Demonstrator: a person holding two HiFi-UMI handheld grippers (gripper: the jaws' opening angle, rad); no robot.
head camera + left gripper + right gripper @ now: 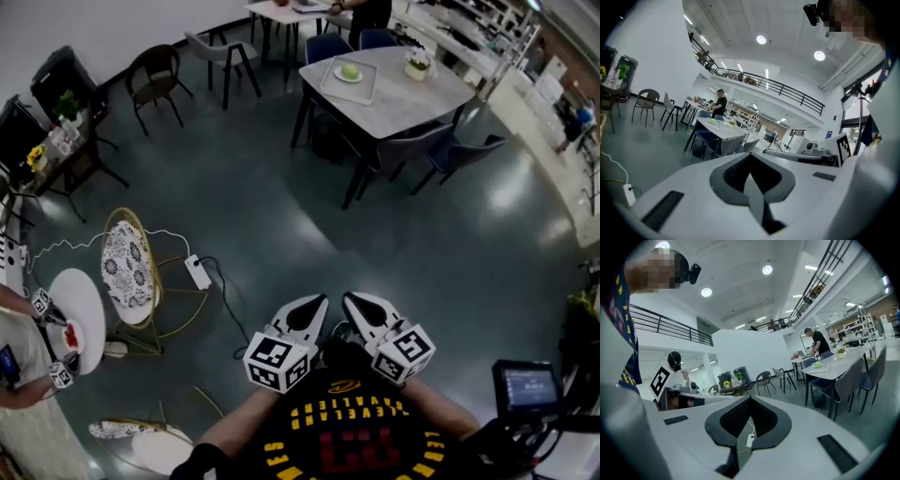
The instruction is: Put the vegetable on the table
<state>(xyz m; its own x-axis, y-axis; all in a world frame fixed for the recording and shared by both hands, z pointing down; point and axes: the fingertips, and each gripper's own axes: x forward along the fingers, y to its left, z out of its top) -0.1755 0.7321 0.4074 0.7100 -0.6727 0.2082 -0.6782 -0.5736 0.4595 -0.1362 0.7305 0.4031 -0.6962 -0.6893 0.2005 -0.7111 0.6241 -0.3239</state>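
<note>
Head view has the left claw point(309, 311) and the right claw point(362, 309) side by side, tucked in close to the person's chest, tips pointing out over the glossy dark floor point(281, 211). Both are fully closed with nothing in them; the left gripper view point(751, 174) and the right gripper view point(745, 428) each show the jaws pressed together with only floor beyond. Just past the claws on the left, a white power strip point(198, 272) lies on the floor with its cable trailing off. The pale green round vegetable point(350, 71) is way off from both claws, sitting on a white plate point(339, 76) on a light rectangular tray point(361, 93) on the grey stone-look worktop point(417, 101) at the far side of the room. A small potted plant point(417, 64) stands on that worktop near the tray, and dark blue chairs point(466, 150) are pushed in around it.
</note>
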